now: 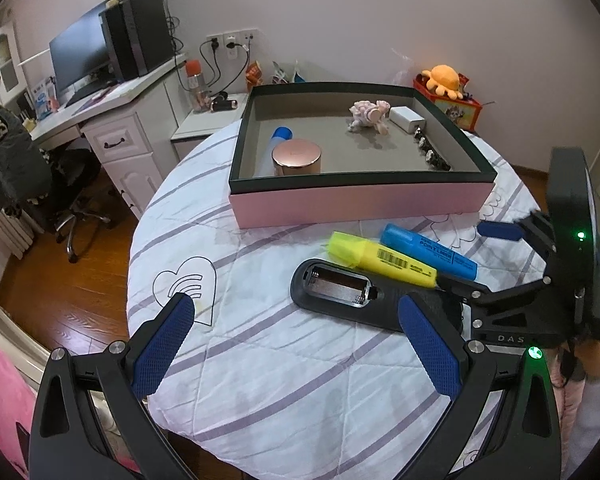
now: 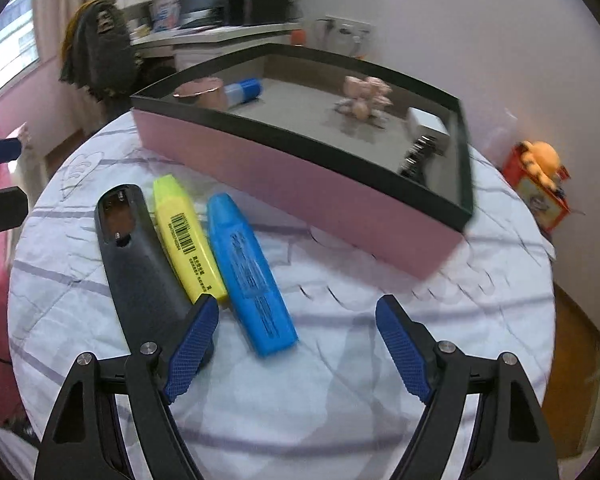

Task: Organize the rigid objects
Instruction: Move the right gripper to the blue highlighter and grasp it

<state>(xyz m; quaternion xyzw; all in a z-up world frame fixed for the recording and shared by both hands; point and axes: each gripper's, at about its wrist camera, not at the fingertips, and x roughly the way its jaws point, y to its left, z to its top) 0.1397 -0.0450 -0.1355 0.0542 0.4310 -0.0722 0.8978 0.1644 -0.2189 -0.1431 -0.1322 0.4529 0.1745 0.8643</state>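
A pale-walled bedroom holds a round table (image 1: 260,360) under a white quilted cloth (image 2: 340,400) with lilac stripes and a heart outline. Beside it stands a white desk (image 1: 120,136) with one monitor (image 1: 80,56), a dark speaker (image 1: 140,32) and an office chair (image 1: 72,200) on the wood floor. An orange plush (image 1: 444,80) sits on a red box (image 1: 460,108) by the wall.

At the far side of the table lies one pink box (image 1: 360,200) with a dark rim. Inside it are five things: one round jar (image 1: 296,158) with a rose lid, one blue-capped tube (image 1: 278,140) just behind the jar, one pink toy (image 1: 370,116), one white block (image 1: 406,118) and one dark chain (image 1: 432,152) along the right wall.

In front of the box three things lie side by side on the cloth: one black remote (image 2: 140,264) with its battery bay bare, one yellow marker (image 2: 188,240) and one blue marker (image 2: 248,272).

The left gripper (image 1: 296,360) hangs over bare cloth, released, nothing between its pads. The right gripper (image 2: 296,352) is also spread wide; the blue marker's end lies between its fingers, untouched.
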